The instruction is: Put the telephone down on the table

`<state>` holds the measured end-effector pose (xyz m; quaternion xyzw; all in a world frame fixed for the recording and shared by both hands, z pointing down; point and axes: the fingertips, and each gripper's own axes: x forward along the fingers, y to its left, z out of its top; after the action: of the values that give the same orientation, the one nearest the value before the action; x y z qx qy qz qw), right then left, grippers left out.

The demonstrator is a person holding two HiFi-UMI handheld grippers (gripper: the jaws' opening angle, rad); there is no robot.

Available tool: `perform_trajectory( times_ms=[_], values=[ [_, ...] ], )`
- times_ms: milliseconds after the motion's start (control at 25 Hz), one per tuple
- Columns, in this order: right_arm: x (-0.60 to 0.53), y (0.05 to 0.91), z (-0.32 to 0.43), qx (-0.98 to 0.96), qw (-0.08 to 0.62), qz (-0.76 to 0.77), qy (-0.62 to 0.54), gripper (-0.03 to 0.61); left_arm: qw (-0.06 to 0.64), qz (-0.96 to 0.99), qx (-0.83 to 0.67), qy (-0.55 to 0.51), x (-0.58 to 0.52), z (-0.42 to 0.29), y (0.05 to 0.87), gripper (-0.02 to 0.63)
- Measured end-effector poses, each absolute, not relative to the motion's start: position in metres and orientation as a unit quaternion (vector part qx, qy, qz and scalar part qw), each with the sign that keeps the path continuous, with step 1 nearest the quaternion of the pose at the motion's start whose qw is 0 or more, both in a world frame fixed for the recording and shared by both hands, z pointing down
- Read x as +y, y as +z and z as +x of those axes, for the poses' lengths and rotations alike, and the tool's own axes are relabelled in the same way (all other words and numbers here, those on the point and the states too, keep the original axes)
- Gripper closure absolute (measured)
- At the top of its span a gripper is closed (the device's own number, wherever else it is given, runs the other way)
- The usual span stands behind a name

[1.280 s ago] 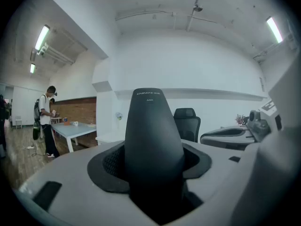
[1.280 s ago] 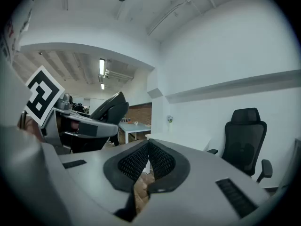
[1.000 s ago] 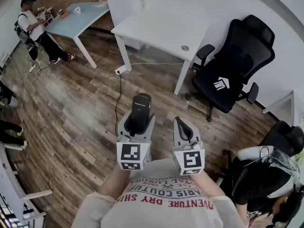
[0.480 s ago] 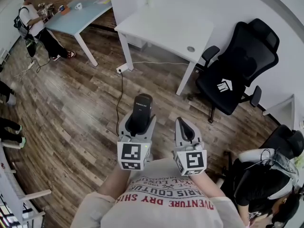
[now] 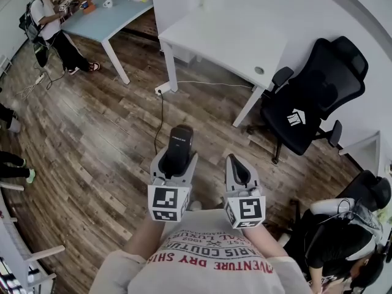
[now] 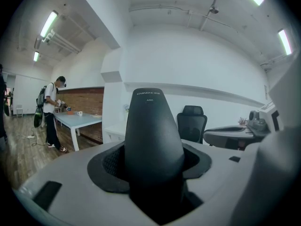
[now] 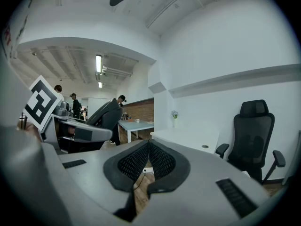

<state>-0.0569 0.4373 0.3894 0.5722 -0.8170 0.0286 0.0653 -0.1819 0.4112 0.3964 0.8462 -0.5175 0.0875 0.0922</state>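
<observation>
The left gripper (image 5: pixel 174 161), its fingers (image 5: pixel 190 164) clenched round the black telephone handset (image 5: pixel 179 141), holds it over the wooden floor (image 5: pixel 92 133), well short of the white counter (image 5: pixel 223 38). The right gripper (image 5: pixel 237 169), fingers pressed together, is empty. The handset is best carried level past the counter's near edge, lowered flat, then released.

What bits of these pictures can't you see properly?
- Lower half of the telephone: head view and left gripper view, buried inside the left gripper.
- Print on its tip: left gripper view, too small to read.
- Things on the blue table: head view, too small to name.
- Person at bottom right: head view, cut off by the corner.
</observation>
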Motion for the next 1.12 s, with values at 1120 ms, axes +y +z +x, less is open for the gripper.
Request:
perform_trajectory(
  times_ms=[1120],
  values=[
    [0.154, 0.388, 0.021, -0.848, 0.045, 0.526, 0.049, 0.553, 0.099, 0.816, -0.561, 0.097, 0.159, -0.109, 0.394, 0.322]
  ],
)
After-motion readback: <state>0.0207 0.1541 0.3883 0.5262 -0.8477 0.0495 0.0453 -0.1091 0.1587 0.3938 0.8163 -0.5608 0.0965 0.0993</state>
